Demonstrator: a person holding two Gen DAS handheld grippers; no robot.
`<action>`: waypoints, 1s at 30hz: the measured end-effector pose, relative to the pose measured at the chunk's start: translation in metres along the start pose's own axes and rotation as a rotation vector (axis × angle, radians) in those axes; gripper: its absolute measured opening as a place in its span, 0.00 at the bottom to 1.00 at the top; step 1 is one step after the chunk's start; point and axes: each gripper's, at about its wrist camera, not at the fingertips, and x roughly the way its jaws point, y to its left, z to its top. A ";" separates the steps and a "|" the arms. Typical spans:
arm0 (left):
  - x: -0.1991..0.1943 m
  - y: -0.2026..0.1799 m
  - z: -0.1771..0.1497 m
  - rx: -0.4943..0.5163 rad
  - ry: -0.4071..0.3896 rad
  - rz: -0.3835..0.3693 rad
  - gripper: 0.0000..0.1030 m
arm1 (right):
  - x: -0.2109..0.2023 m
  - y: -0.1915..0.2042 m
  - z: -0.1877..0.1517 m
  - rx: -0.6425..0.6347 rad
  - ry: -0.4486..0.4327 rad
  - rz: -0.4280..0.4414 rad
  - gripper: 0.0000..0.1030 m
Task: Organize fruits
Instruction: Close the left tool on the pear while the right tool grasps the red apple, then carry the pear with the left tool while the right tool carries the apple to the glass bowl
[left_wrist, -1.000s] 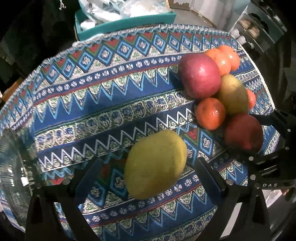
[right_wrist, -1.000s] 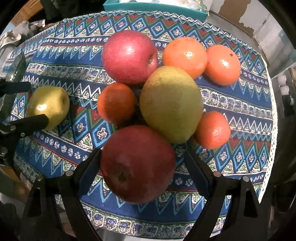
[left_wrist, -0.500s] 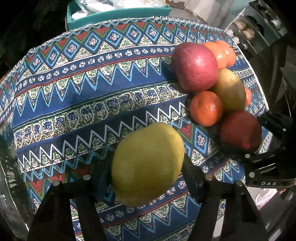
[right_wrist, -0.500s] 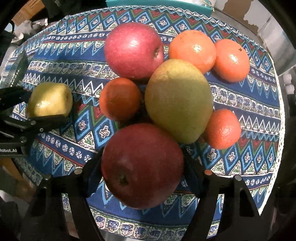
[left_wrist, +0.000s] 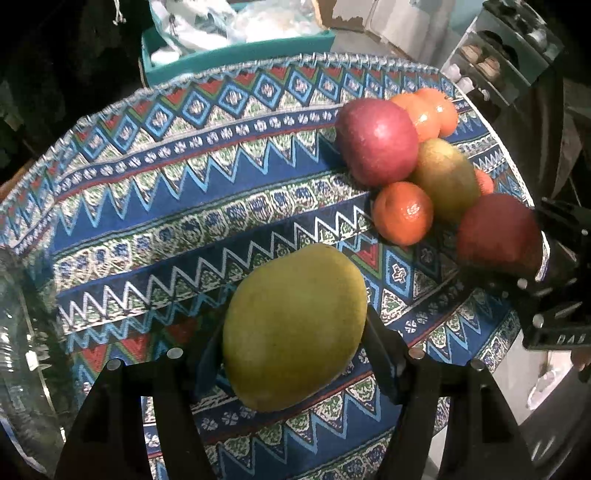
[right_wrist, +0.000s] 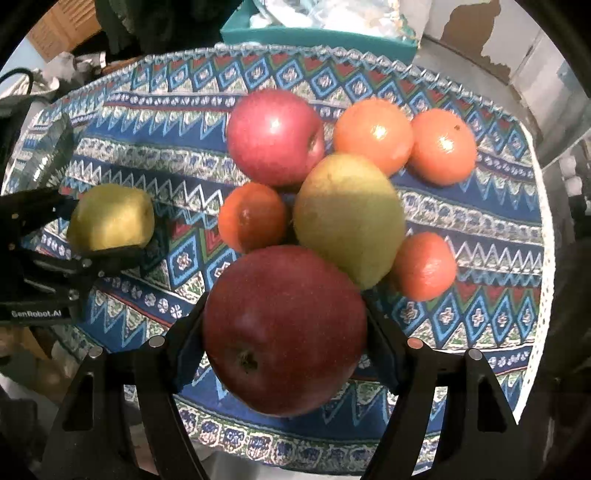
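My left gripper is shut on a yellow-green pear, held just over the patterned tablecloth; it also shows in the right wrist view. My right gripper is shut on a dark red apple, which also shows in the left wrist view. Behind it lie a second pear, a second red apple and several oranges.
A glass bowl sits at the table's left edge, also showing in the right wrist view. A teal box with plastic bags stands beyond the far edge. A shelf unit is at the back right.
Both grippers closed from wide open onto their fruit: the left on the pear, the right on the dark red apple. Both fruits now sit slightly raised.
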 end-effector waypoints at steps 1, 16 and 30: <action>-0.005 0.001 0.000 0.001 -0.013 0.002 0.68 | -0.004 -0.001 0.001 0.001 -0.013 -0.004 0.73; -0.073 0.026 -0.003 -0.097 -0.136 -0.031 0.68 | -0.073 0.014 0.027 0.003 -0.193 -0.015 0.73; -0.128 0.068 -0.019 -0.185 -0.224 -0.032 0.68 | -0.116 0.046 0.061 -0.019 -0.306 0.038 0.73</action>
